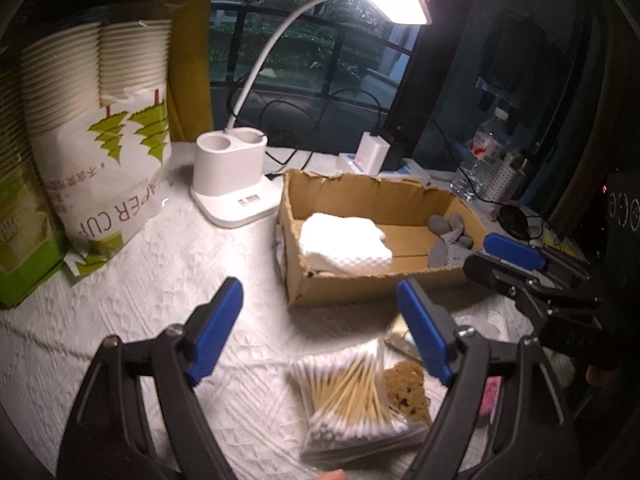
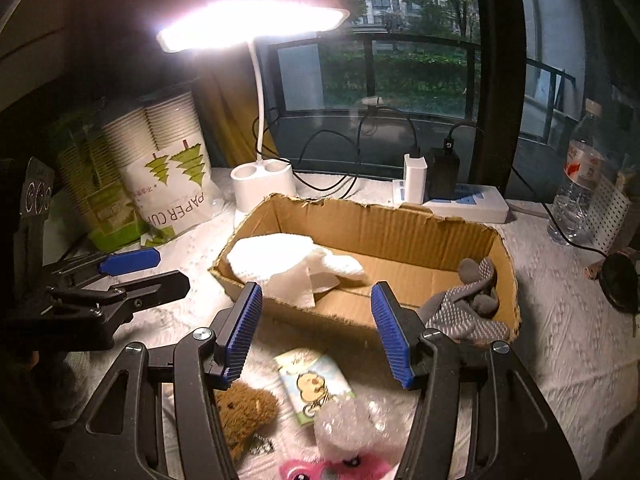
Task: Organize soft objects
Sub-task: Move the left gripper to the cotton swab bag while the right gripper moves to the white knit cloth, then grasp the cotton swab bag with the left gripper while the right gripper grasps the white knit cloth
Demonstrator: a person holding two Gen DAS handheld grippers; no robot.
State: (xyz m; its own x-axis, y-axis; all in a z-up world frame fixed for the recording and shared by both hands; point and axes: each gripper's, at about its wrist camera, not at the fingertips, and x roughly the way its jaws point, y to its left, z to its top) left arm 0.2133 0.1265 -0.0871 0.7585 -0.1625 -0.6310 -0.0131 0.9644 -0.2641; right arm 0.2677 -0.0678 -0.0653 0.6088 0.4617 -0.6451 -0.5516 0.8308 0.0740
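Lying below the left gripper's [image 1: 320, 332] spread jaws, cotton swabs bag [image 1: 348, 400].

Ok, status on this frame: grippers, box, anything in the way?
Left gripper open, empty, over cotton swab bag. Right gripper open, empty. Cardboard box holds white cloth, grey gloves. Nothing blocking.

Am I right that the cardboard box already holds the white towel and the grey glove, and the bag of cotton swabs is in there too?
Not quite. The cardboard box does hold the white towel and the grey glove, but the bag of cotton swabs is not in it. The left wrist view shows it lying on the white tablecloth in front of the box, beside the brown sponge.
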